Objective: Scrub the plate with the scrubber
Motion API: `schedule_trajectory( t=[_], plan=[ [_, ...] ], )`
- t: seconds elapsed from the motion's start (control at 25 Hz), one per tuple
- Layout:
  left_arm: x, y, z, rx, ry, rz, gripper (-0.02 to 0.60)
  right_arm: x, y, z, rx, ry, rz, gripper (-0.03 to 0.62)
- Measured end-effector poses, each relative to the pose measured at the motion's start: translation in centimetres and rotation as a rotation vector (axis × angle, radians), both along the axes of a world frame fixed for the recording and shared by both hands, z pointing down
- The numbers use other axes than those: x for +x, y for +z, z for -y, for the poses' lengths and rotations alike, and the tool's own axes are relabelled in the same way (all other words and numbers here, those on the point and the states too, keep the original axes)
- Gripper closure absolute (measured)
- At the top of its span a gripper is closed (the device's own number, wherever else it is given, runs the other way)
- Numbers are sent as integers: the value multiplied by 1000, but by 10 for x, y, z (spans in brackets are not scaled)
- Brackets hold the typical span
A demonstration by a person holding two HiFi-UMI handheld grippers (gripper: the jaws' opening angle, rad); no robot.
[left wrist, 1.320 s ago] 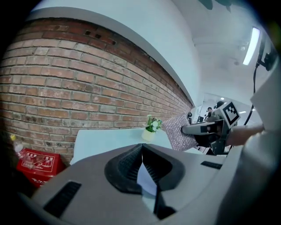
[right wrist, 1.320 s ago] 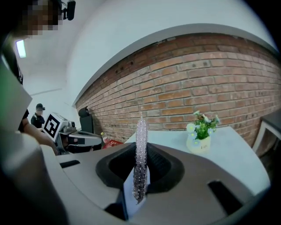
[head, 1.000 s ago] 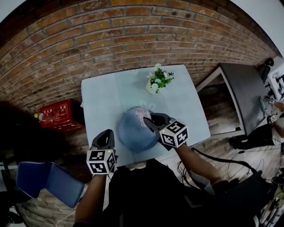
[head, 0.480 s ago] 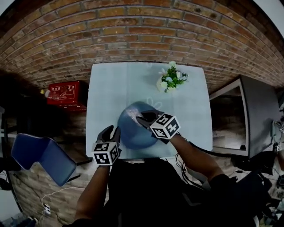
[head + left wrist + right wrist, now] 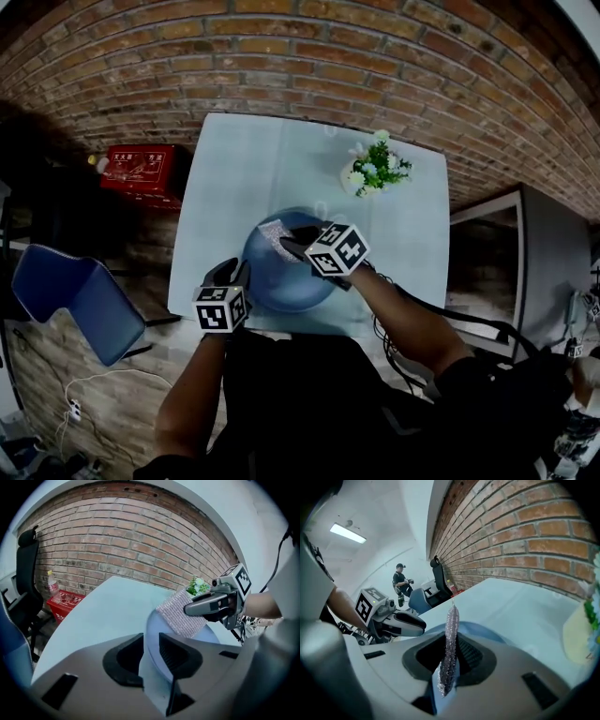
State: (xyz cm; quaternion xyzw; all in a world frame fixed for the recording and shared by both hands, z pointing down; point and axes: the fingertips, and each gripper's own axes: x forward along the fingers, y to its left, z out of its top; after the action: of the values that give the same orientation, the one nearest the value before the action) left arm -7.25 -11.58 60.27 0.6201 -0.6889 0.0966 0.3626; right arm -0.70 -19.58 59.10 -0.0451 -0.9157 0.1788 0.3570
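Head view, big to small?
> Brick wall across the top. Pale table butted against it. Blue chair off the table's left side, well apart. Red crate on the floor by the wall, just beside the table's left edge. Right gripper view: dark office chair by the wall past the table, person standing further back.

On the table?
> Blue plate near the front edge, lying on the tabletop. Potted flowers at the far right corner, well apart from the plate.

Right gripper?
> Right gripper over the plate, pointing down and away. Clamped on the scrubber, a silver glittery pad. Right gripper view: pad edge-on, pinched between both jaws, sticking out past the tips above the plate. Contact with the plate: cannot tell. Left gripper view: flat face of the scrubber toward the camera, over the plate's far side.

Left gripper?
> Left gripper at the plate's near-left rim. Jaws apart, just been opening. Left gripper view: plate rim visible in the gap, pads not pressing on it. No grip on anything.

Anything smaller?
> Bottle at the crate's end, by the wall; on it or behind it, cannot tell. Black-and-white marker cube on each gripper, facing up.
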Motion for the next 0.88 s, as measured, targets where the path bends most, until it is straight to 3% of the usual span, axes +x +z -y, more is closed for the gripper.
schedule_trajectory(
  t=[0.36, 0.88],
  plan=[
    [11, 23, -3, -92, 42, -2, 472, -5, 31, 17, 161, -80, -131, 525],
    [12, 31, -7, -131, 38, 34, 502, -4, 52, 28, 366, 0, -244, 525]
  ],
)
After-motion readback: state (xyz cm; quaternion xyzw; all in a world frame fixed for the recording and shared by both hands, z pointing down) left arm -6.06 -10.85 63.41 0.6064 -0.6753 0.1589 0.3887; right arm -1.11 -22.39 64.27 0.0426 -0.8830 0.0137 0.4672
